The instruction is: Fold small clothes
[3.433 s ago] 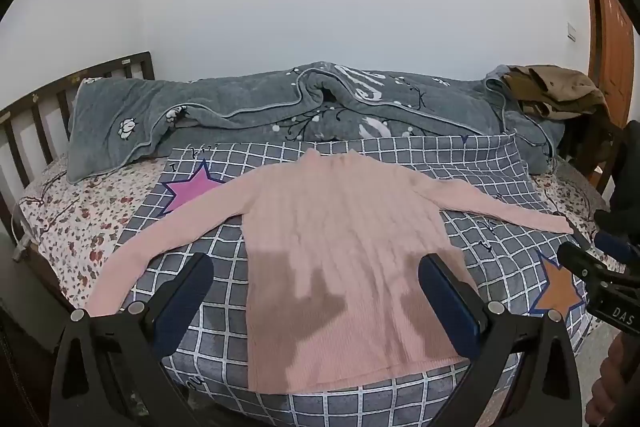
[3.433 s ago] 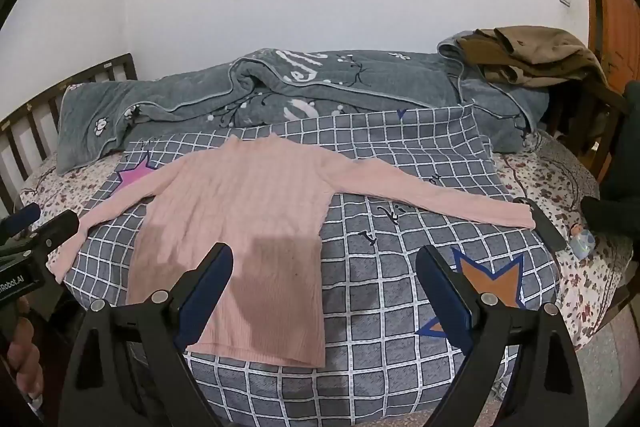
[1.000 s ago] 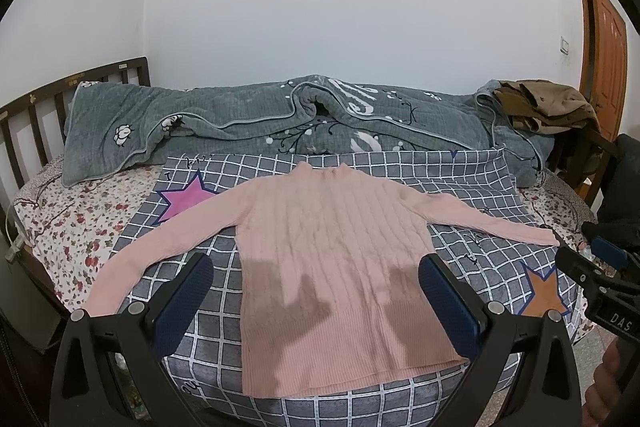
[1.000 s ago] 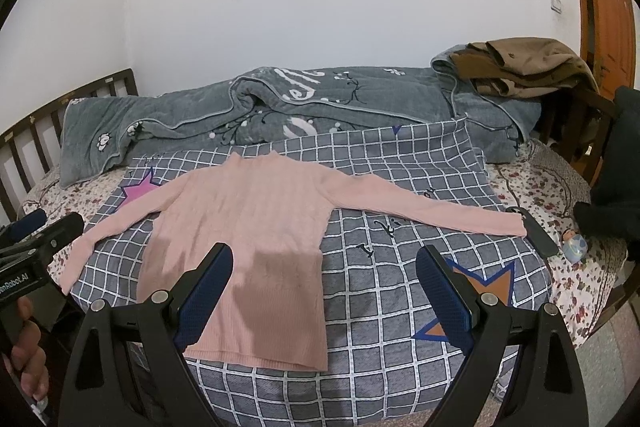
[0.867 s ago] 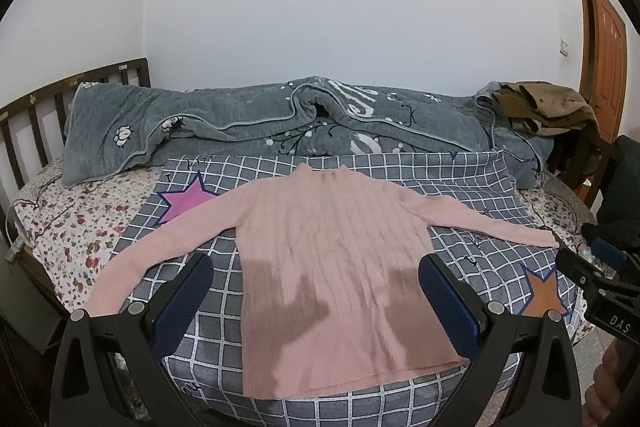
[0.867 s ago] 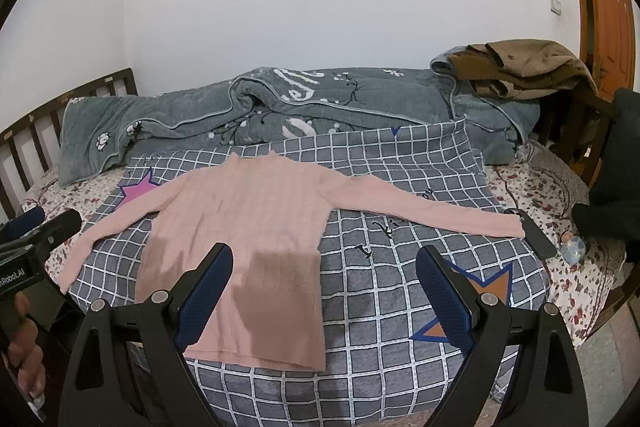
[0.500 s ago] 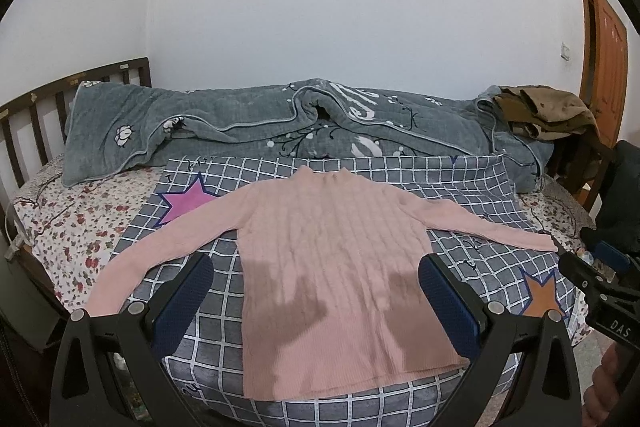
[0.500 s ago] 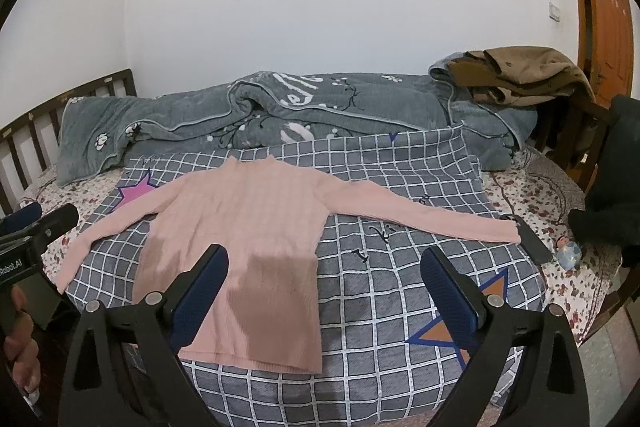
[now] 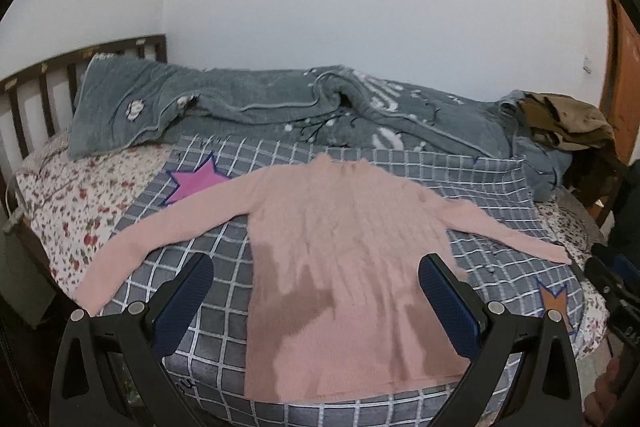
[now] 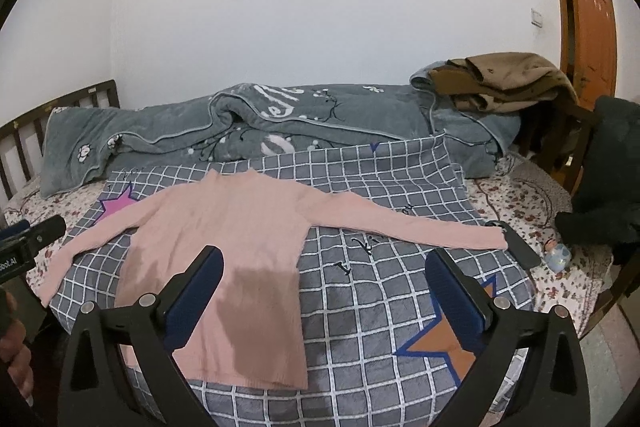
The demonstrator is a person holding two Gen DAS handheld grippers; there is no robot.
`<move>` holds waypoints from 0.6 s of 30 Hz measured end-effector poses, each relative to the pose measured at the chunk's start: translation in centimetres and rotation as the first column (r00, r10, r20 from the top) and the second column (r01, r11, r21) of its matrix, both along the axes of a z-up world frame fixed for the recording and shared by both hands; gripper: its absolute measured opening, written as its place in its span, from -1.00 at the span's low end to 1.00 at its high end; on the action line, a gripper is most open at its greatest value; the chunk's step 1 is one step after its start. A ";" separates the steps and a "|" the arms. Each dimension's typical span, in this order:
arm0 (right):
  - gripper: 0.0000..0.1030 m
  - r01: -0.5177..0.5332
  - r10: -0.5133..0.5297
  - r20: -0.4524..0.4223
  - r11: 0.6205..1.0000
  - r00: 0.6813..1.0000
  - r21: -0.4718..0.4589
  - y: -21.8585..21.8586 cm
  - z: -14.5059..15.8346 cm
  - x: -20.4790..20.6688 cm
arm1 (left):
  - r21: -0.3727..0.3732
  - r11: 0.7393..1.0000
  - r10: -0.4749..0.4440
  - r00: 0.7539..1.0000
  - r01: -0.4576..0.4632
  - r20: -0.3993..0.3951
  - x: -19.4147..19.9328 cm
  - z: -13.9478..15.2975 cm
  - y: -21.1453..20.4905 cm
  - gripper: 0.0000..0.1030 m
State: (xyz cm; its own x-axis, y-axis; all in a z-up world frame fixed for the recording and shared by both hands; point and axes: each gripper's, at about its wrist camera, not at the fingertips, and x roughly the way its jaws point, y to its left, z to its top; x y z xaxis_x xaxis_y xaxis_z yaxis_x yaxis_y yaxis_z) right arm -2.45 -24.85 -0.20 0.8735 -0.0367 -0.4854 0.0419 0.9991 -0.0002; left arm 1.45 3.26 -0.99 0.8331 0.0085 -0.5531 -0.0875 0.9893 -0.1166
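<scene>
A pink knit sweater (image 9: pixel 344 247) lies flat, front up, on a grey checked blanket (image 9: pixel 224 287), with both sleeves spread wide. It also shows in the right wrist view (image 10: pixel 240 251). My left gripper (image 9: pixel 316 291) is open and empty, held above the sweater's lower body. My right gripper (image 10: pixel 324 287) is open and empty, above the blanket just right of the sweater's hem. The right sleeve cuff (image 10: pixel 488 239) reaches toward the bed's right side. The left sleeve cuff (image 9: pixel 92 295) lies near the left edge.
A rolled grey quilt (image 9: pixel 280 115) lies along the back of the bed. Brown clothes (image 10: pixel 504 79) are piled at the back right. A dark flat object (image 10: pixel 520 247) and a small bottle (image 10: pixel 558 255) lie at the right. A wooden headboard (image 9: pixel 40 87) stands left, an orange door (image 10: pixel 588 27) right.
Both views have shifted a little, the left tilting down toward the bed. The sweater has not moved. Both grippers stay open.
</scene>
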 end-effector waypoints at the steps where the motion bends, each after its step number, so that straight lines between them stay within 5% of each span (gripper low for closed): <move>1: 0.94 -0.011 0.011 -0.007 1.000 1.000 0.005 0.0 -0.3 0.4 | -0.003 1.000 0.024 1.000 -0.024 -0.011 0.3 -0.7 0.6 1.00; 15: 0.94 -0.130 0.127 -0.070 0.991 0.989 -0.042 4.2 -8.8 6.5 | -0.150 0.954 0.229 0.956 -0.258 -0.185 3.6 -13.7 13.3 0.98; 18: 0.93 -0.169 0.169 -0.094 0.986 0.981 0.003 5.1 -10.1 7.9 | -0.204 0.919 0.298 0.933 -0.338 -0.202 3.0 -15.5 16.9 0.79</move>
State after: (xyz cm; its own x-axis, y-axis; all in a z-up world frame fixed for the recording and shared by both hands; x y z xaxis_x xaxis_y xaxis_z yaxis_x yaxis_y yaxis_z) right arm 5.47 -19.74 -10.27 0.8180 0.1046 -0.5656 -0.1279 0.9918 -0.0015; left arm 4.43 20.13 -16.53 0.7050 0.1132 -0.7001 -0.4303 0.8530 -0.2954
